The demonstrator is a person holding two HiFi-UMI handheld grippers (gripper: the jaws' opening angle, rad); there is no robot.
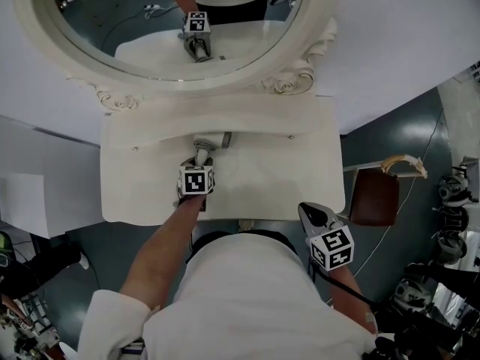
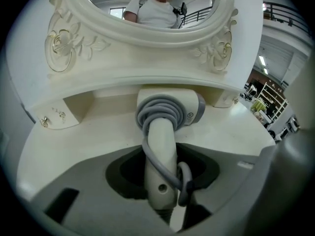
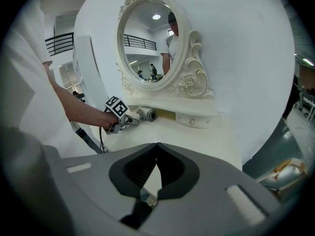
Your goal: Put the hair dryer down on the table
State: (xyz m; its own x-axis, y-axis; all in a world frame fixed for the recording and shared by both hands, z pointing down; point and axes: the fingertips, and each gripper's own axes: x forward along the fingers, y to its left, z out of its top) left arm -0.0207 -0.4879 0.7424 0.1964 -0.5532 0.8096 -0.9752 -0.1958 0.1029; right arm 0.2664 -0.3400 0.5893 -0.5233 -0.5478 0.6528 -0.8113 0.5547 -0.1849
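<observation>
The white hair dryer point(image 2: 170, 109), grey cord wound round its neck, lies with its head at the back of the white dressing table point(image 1: 285, 171), just under the mirror's shelf. Its head appears to rest on the tabletop. My left gripper point(image 2: 162, 200) is shut on the dryer's handle, which runs back between the jaws. The head view shows the left gripper point(image 1: 201, 160) at mid table, with the hair dryer point(image 1: 208, 142) just beyond it. My right gripper point(image 1: 311, 214) hangs off the table's front right corner, shut and empty. In its own view the right gripper point(image 3: 156, 151) faces the hair dryer point(image 3: 146, 114).
An ornate oval mirror point(image 1: 172, 21) stands on a low shelf point(image 1: 225, 111) with small drawers at the back of the table. A brown chair point(image 1: 373, 199) sits to the right of the table. Equipment clutters the floor at the far right point(image 1: 450, 231).
</observation>
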